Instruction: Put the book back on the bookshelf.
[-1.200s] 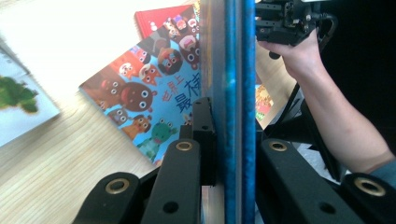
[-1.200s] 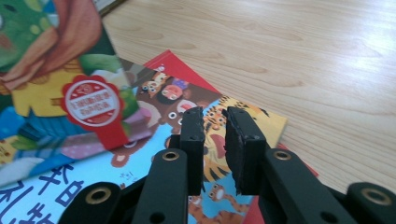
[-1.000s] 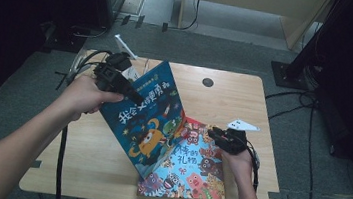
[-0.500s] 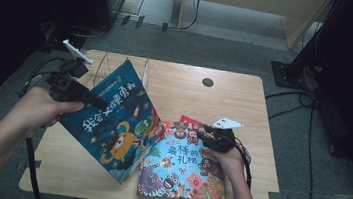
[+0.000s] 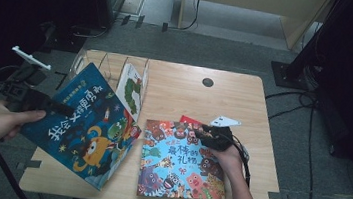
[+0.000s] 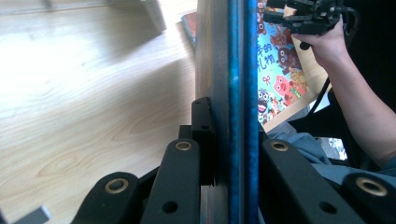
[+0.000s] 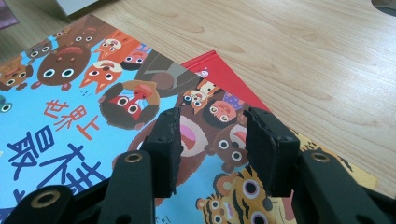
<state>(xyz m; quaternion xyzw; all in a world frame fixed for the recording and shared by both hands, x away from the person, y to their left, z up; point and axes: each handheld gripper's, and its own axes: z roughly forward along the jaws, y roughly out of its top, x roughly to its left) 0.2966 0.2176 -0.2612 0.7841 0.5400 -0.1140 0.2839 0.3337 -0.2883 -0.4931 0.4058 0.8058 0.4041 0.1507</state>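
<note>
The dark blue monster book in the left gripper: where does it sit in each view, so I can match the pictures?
High view: the dark blue book is at lower left, tilted, its edge clamped by the left gripper.
Left gripper view: seen edge-on, a blue vertical strip between the jaws.
Right gripper view: not in it.
Shared landmark: the light blue animal book flat on the table, at upper right in the left gripper view and under the right gripper's jaws.

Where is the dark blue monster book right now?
In the high view the dark blue monster book hangs tilted over the table's left front edge, clamped in the left tongs, just left of the light blue animal book.
</note>
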